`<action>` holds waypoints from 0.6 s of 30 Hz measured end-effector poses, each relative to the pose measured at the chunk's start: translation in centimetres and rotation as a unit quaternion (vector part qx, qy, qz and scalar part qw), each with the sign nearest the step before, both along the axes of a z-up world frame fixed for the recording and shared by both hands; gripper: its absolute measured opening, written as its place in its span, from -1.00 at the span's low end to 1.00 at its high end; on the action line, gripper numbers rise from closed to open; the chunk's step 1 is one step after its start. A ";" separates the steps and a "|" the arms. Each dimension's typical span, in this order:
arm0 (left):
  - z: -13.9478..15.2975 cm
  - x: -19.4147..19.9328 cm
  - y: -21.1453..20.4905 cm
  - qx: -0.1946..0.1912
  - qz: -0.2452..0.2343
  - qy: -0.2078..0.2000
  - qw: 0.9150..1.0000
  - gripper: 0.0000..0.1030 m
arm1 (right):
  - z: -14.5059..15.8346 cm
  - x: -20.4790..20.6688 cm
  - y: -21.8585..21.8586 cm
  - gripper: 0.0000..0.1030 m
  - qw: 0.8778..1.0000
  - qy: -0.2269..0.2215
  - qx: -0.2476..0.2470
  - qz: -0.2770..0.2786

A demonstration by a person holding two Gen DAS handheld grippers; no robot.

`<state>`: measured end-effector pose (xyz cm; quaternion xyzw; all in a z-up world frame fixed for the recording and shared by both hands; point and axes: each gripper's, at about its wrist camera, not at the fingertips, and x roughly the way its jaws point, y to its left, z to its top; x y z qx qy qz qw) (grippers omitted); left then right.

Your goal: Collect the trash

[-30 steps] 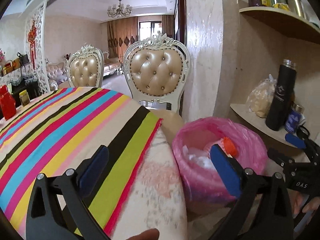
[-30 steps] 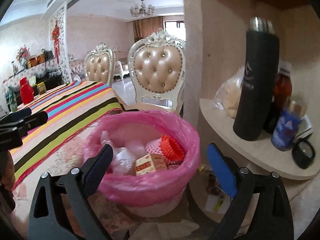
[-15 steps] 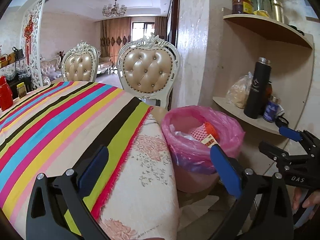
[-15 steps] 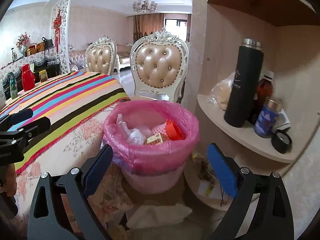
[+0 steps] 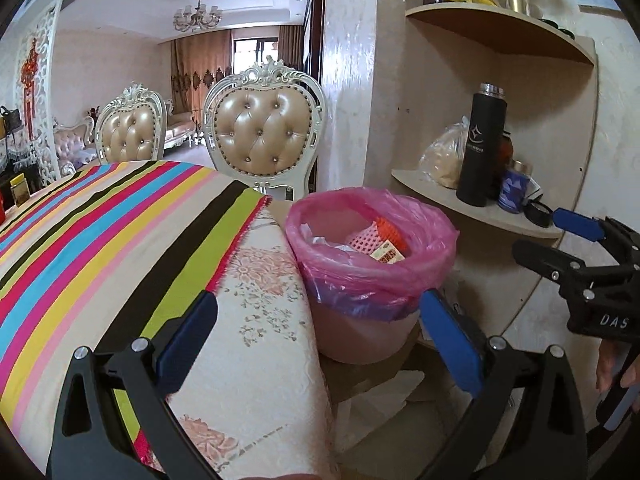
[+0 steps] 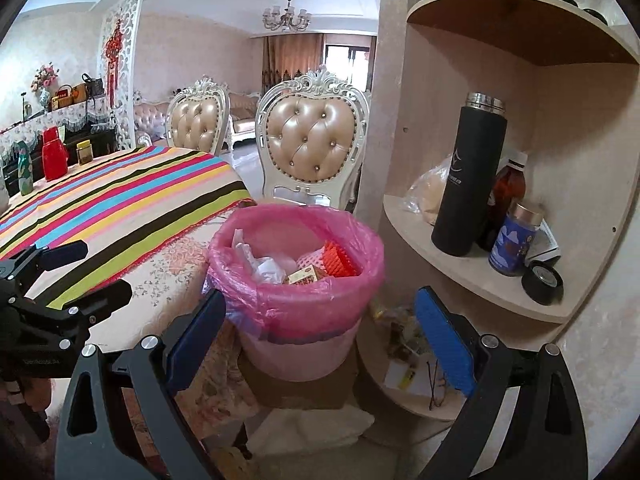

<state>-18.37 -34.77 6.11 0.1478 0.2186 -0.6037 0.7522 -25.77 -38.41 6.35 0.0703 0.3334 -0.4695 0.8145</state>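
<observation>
While both grippers hang w/ nothing btwn their pads, the trash bin point(image 6: 298, 280) sits mid-frame in the right wrist view, lined w/ a pink bag point(image 6: 256, 304). Inside it: white crumpled plastic point(image 6: 260, 266), a small printed carton point(image 6: 303, 278), an orange ridged piece point(image 6: 340, 264). Bin stands on a brown cardboard piece point(image 6: 296, 392), just beside the table edge at left of frame.

Left gripper point(image 5: 316, 344): blue fingers spread wide, empty, low in its own view, one pad over the striped tablecloth point(image 5: 100, 240), other in front of the bin's lower right. Bin appears centre-right there point(image 5: 372, 264).

Right gripper point(image 6: 320, 340): fingers also spread wide, empty, bracketing the bin's base at bottom of frame.

Right side of frame: corner shelf point(image 6: 472, 276) w/ black flask point(image 6: 468, 176), blue jar point(image 6: 514, 240), brown bottle point(image 6: 508, 184), black tape roll point(image 6: 542, 282), bagged food point(image 6: 430, 190). Two tufted chairs behind, nearer one point(image 6: 314, 140) upper centre. Red jug point(image 6: 54, 152) on the table, far left.
</observation>
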 end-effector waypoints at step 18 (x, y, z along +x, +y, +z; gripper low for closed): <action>-0.7 -0.5 -0.5 0.016 -0.024 -0.001 1.000 0.91 | -0.7 -0.7 -0.5 0.73 1.000 -0.001 0.010 -0.012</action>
